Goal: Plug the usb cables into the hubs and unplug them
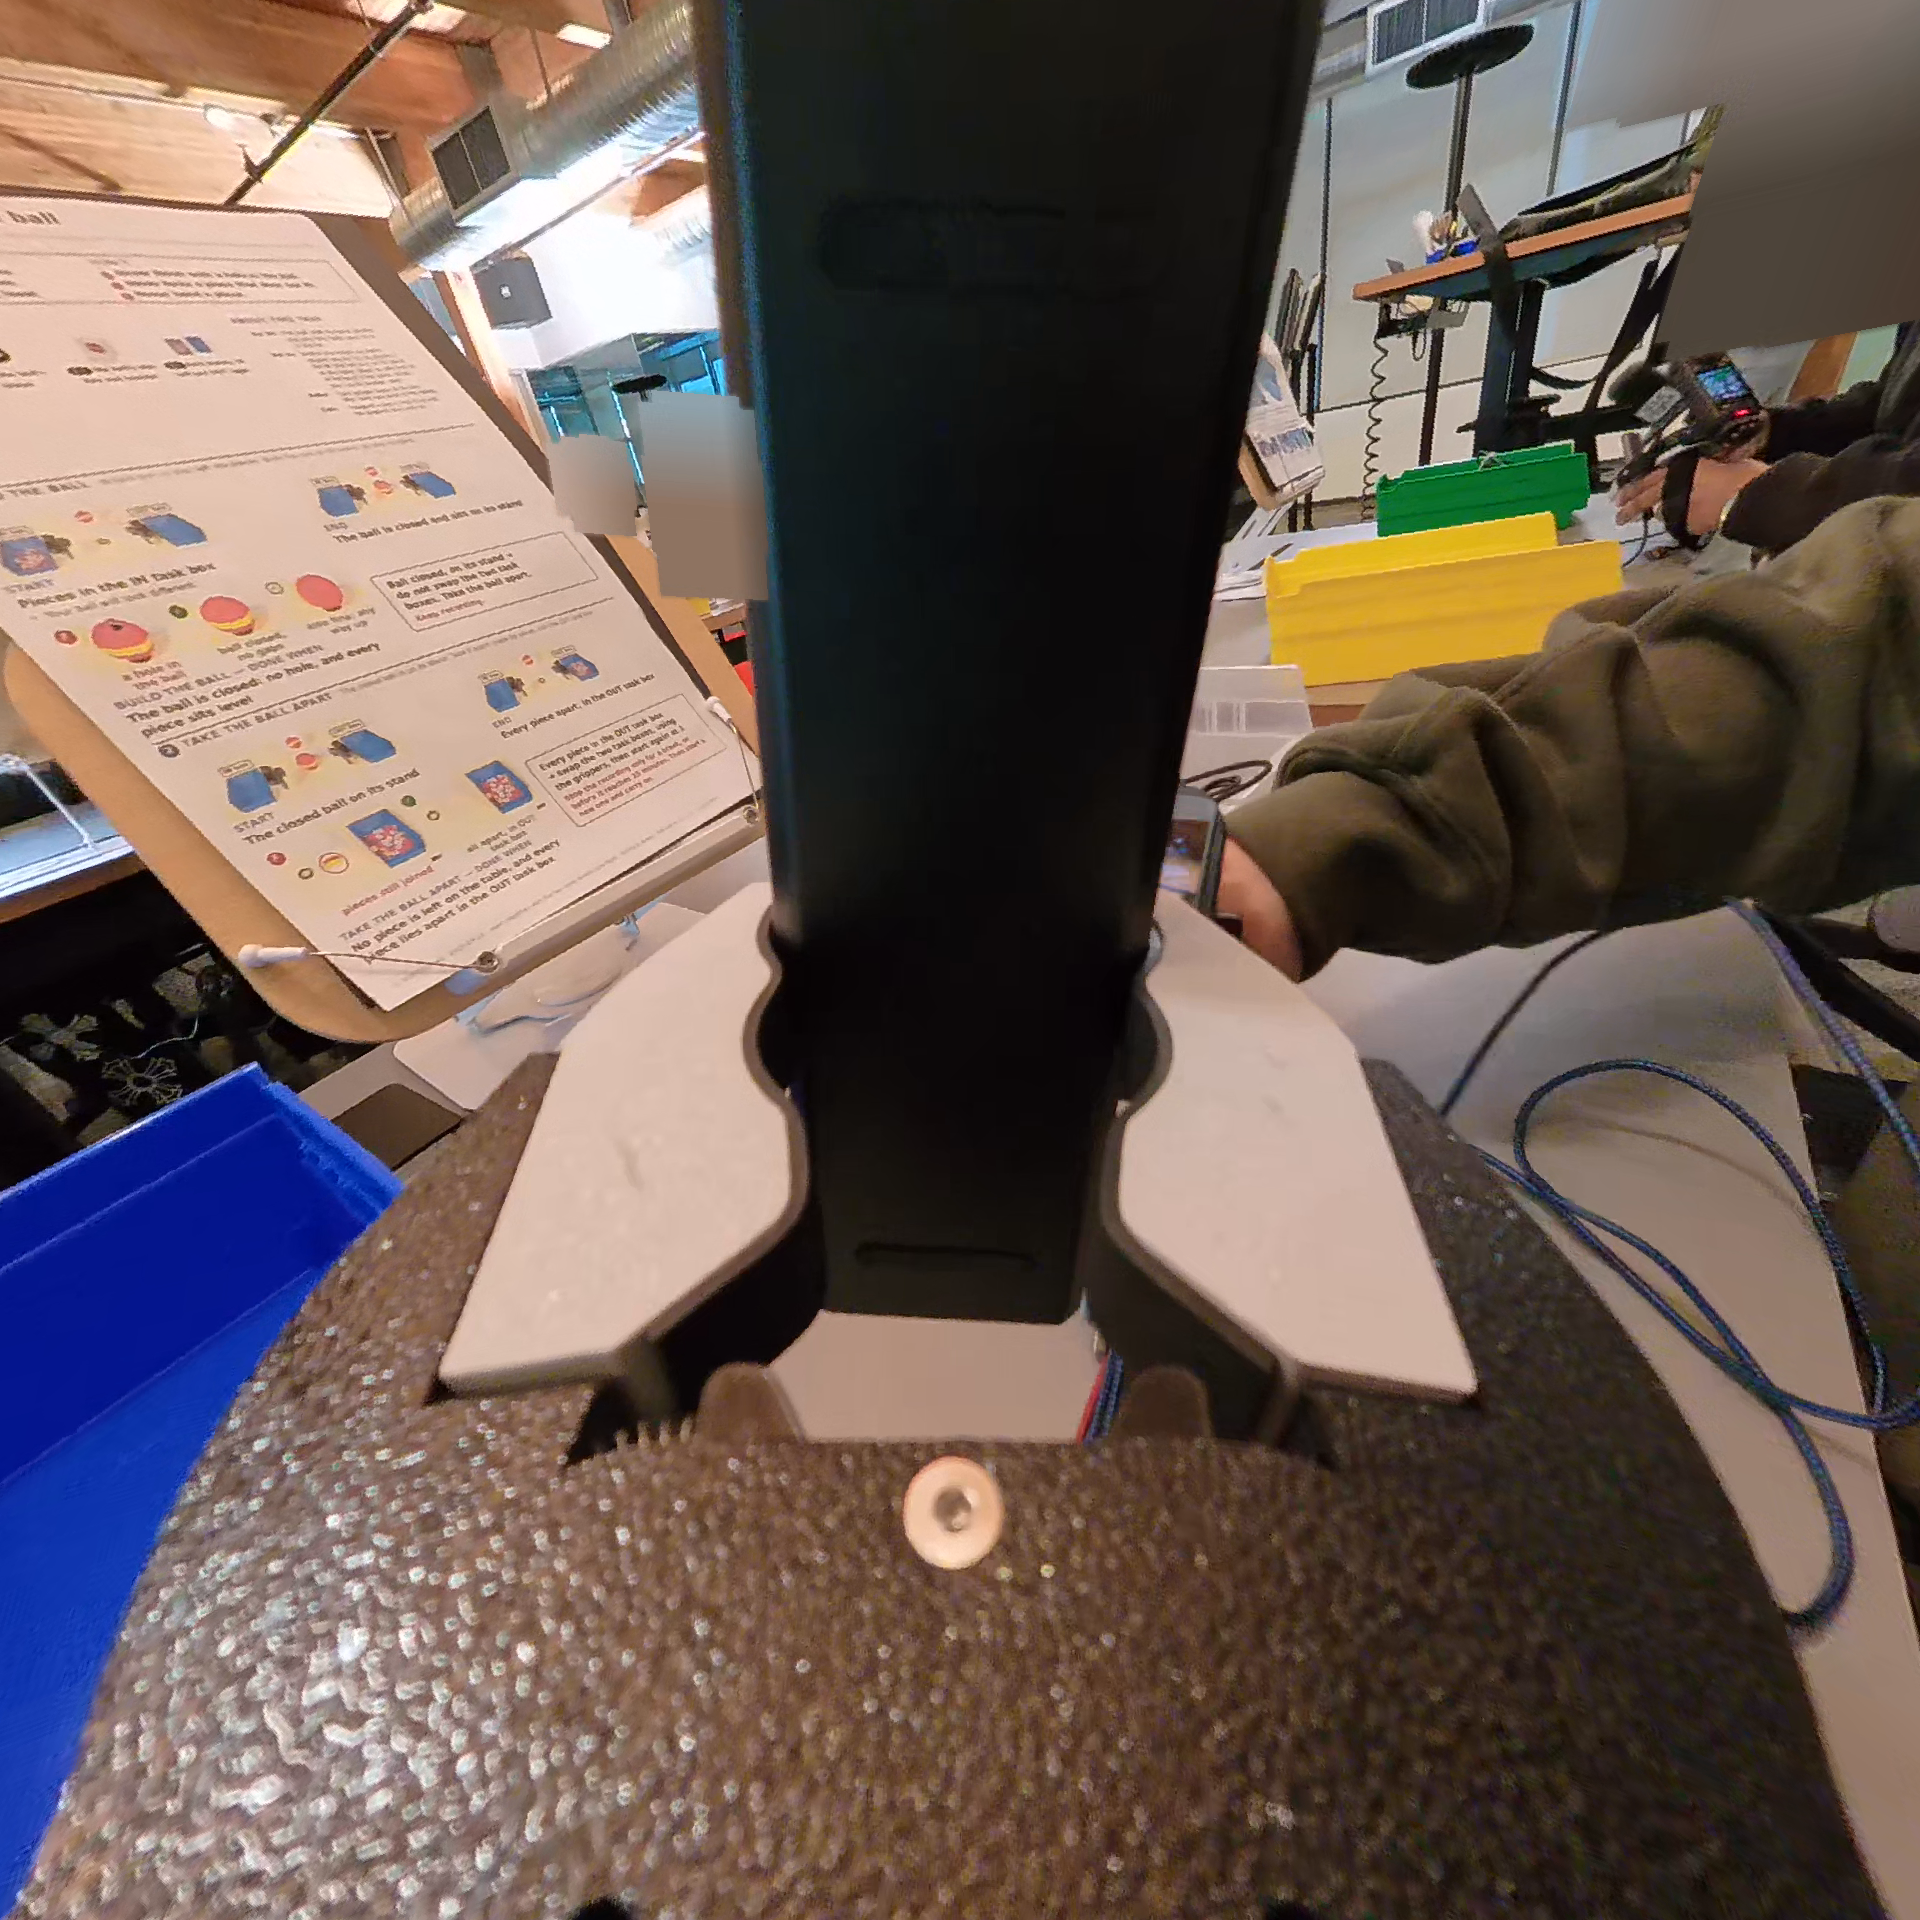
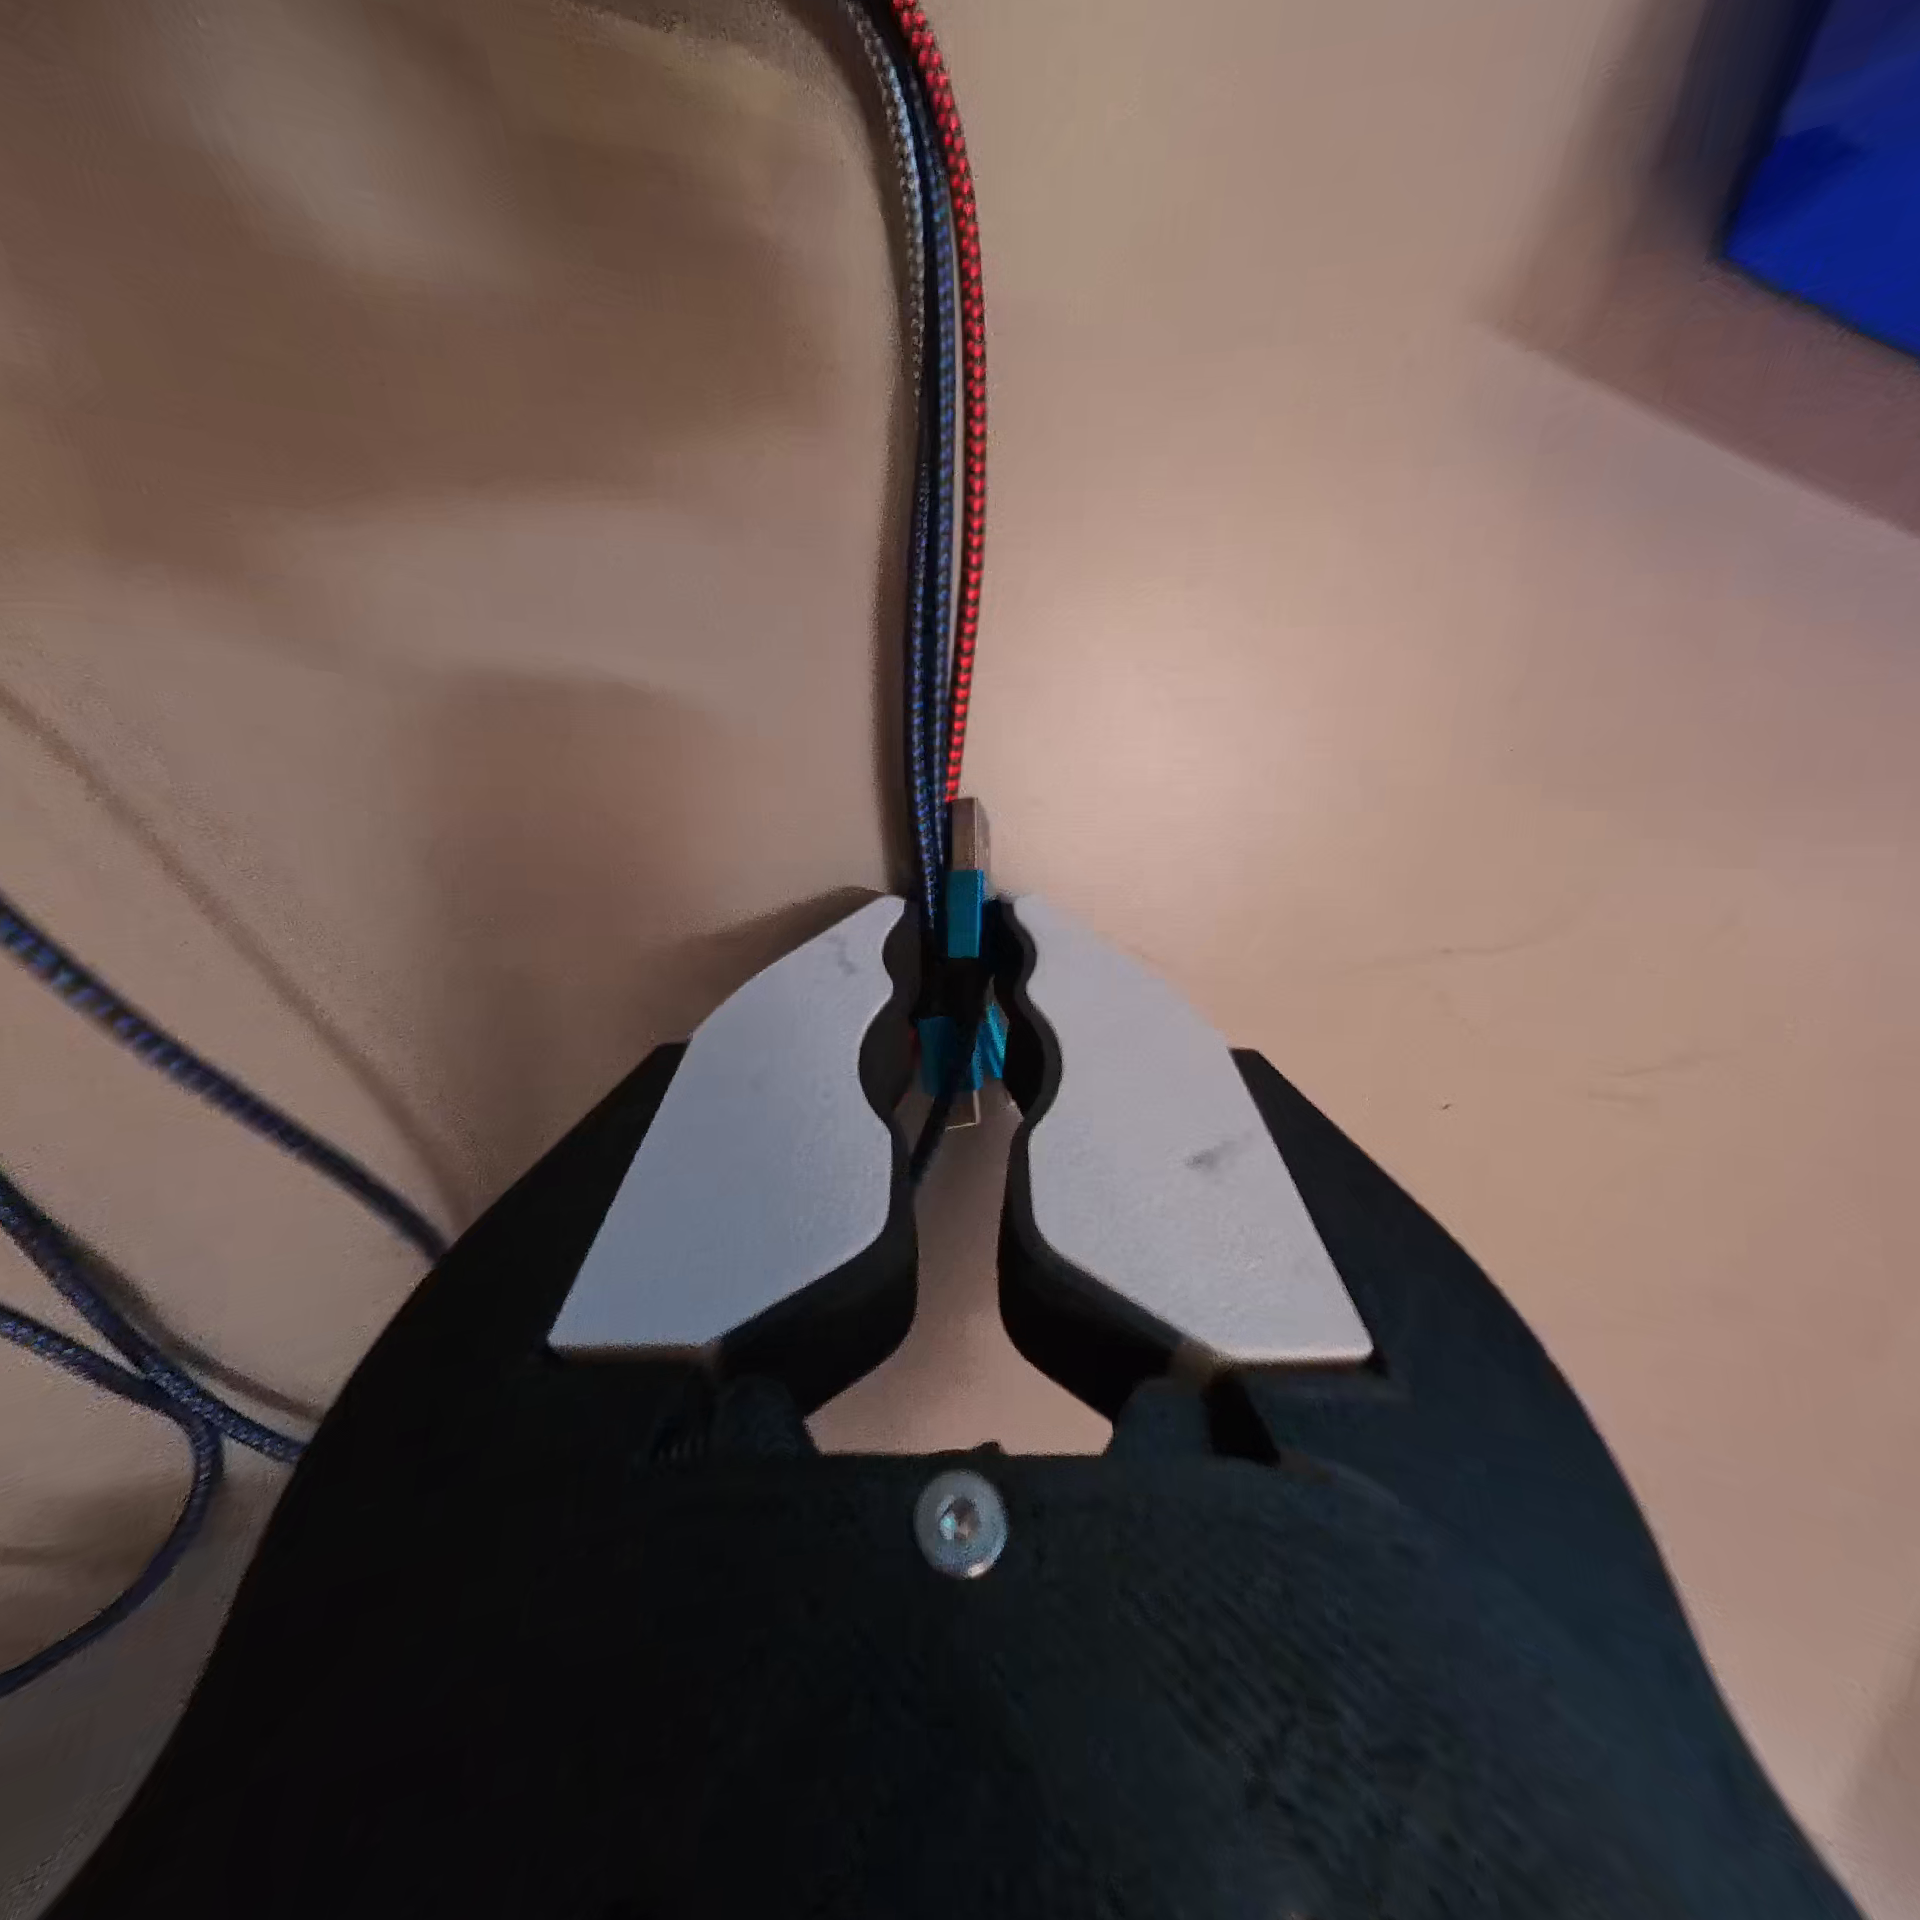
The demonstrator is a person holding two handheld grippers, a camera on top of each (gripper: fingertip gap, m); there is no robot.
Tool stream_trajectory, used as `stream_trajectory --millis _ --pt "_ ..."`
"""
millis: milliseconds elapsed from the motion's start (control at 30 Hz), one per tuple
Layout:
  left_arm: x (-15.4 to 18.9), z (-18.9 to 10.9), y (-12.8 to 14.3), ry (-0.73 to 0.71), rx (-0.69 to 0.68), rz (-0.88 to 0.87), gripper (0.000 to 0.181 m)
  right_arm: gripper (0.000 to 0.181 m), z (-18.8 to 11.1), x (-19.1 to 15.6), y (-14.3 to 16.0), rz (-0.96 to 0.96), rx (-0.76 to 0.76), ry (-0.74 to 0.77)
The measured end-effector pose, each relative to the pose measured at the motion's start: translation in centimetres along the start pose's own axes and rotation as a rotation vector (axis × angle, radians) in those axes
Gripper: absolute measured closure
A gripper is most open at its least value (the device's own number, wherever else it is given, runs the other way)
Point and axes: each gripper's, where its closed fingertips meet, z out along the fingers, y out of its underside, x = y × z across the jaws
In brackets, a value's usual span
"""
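A black hub (image 1: 987, 623) is clamped upright in the left gripper (image 1: 961, 1029); bundled usb cables (image 2: 951, 520) are pinched by the right gripper (image 2: 961, 997).

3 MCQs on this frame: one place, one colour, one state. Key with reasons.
1. Where is the blue bin in the left wrist view?
A. lower left
B. upper right
C. centre

2. What colour is the braided cable running alongside the blue ones in the right gripper?
A. green
B. red
C. yellow

3. What is the left gripper doing?
A. open, empty
B. shut on a black hub
C. shut on a cable

A: the blue bin fills that corner.
B: the red cable is red-and-black braid.
B: the left gripper clamps the black hub.
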Motion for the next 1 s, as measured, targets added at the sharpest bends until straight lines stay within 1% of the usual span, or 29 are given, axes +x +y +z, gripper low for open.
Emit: stream_trajectory --millis 100,133,200,300,400,533,567,633,700,733,833,900,933,1000 --pt "-0.3 -0.3 0.1 -0.008 0.001 -0.007 0.122 0.17 -0.5 0.2 0.8 -0.042 -0.042 0.025" --pt "-0.4 -0.4 0.2 -0.013 0.001 -0.007 0.122 0.17 -1.2 0.8 1.3 -0.066 -0.069 0.064" --pt "-0.7 -0.8 0.1 -0.024 0.004 -0.011 0.122 0.17 -3.7 2.5 2.1 -0.071 -0.077 0.147" --pt "-1.2 -1.3 -0.1 -0.042 0.02 -0.02 0.121 0.17 -9.8 5.2 2.7 -0.019 -0.01 0.261" --pt "-1.6 -1.7 -0.3 -0.058 0.033 -0.031 0.121 0.17 -17.2 7.6 4.0 0.039 0.054 0.402" --pt "-1.6 -1.6 -0.1 -0.058 0.033 -0.036 0.121 0.172 -27.1 9.8 5.9 0.107 0.125 0.61" --pt "-1.6 -1.6 -0.1 -0.057 0.031 -0.037 0.121 0.172 -29.6 10.1 6.3 0.131 0.144 0.642" --pt "-1.4 -1.3 0.0 -0.049 0.025 -0.038 0.121 0.175 -35.0 10.8 7.0 0.157 0.194 0.754" --pt "-1.2 -1.1 0.2 -0.043 0.018 -0.037 0.121 0.175 -39.9 10.7 7.5 0.191 0.245 0.795" --pt "-1.2 -0.9 0.2 -0.04 0.014 -0.039 0.121 0.175 -42.6 10.8 7.9 0.188 0.262 0.857" --pt "-0.8 -0.5 0.4 -0.028 0.005 -0.037 0.121 0.175 -48.8 10.2 9.5 0.178 0.24 0.974" --pt "-0.7 -0.2 0.6 -0.021 -0.003 -0.037 0.121 0.175 -51.5 9.7 10.4 0.192 0.239 0.998" --pt "-0.6 0.0 0.7 -0.018 -0.007 -0.038 0.122 0.175 -52.3 9.5 11.1 0.199 0.224 1.013" --pt "-0.4 0.3 0.9 -0.006 -0.016 -0.042 0.121 0.175 -51.5 9.1 13.4 0.213 0.126 0.979"
